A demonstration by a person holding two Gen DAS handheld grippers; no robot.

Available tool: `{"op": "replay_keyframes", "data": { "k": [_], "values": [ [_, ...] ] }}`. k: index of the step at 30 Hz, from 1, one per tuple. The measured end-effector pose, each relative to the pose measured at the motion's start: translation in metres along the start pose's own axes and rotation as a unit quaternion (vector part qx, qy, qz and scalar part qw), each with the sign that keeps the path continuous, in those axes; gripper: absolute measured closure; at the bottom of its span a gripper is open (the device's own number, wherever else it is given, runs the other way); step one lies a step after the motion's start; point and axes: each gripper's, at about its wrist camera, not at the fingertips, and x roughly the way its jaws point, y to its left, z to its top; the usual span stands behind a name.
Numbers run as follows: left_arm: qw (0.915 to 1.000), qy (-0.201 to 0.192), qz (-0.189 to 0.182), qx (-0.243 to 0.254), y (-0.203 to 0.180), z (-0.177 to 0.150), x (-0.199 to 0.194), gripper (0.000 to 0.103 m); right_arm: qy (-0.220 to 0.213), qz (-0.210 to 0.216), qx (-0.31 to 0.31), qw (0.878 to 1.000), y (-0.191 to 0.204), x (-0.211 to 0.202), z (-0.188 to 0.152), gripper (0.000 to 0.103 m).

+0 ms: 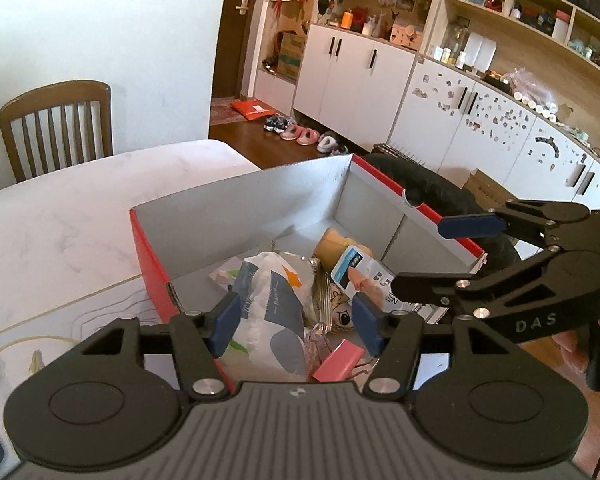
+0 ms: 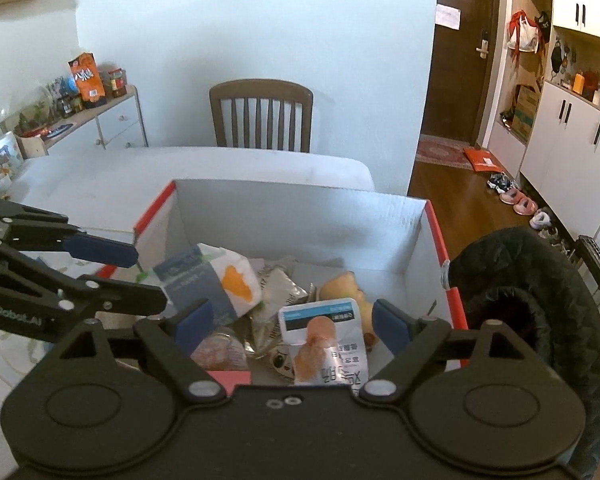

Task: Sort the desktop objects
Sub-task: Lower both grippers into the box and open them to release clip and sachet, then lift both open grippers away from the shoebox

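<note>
A red cardboard box with white inner walls stands on the table. Inside lie a white and blue tissue pack, a white snack packet, a pink binder clip, a yellowish toy and a small cartoon-face item. My left gripper hovers open over the box's near left side, above the tissue pack. Over the right side my right gripper hangs open above the snack packet. Neither holds anything.
The box sits near the right edge of a pale marble-look table. A wooden chair stands at the far side. A black padded jacket hangs right of the box. White cabinets and shoes lie beyond.
</note>
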Motion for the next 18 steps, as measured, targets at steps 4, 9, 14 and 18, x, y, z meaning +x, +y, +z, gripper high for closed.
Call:
{"op": "replay_keyframes", "data": {
  "k": [4,9,14,18],
  "values": [
    [0.9998,-0.016,0.01,0.0,0.003,-0.001,-0.012,0.037,-0.011,-0.003,0.002,1.0,0.007,-0.009,-0.001,0.012],
    [0.9993,-0.024,0.028,0.004,0.006,-0.002,-0.025,0.029,-0.028,-0.01,0.009,1.0,0.017,-0.02,-0.003,0.008],
    [0.9991,-0.017,0.038,0.001,0.011,-0.008,-0.033,0.021,-0.037,-0.008,0.023,0.999,0.027,-0.026,-0.005,0.006],
    [0.999,-0.015,0.043,0.002,0.016,-0.013,-0.039,0.015,-0.044,-0.012,0.032,0.998,0.035,-0.032,-0.007,0.004]
  ]
}}
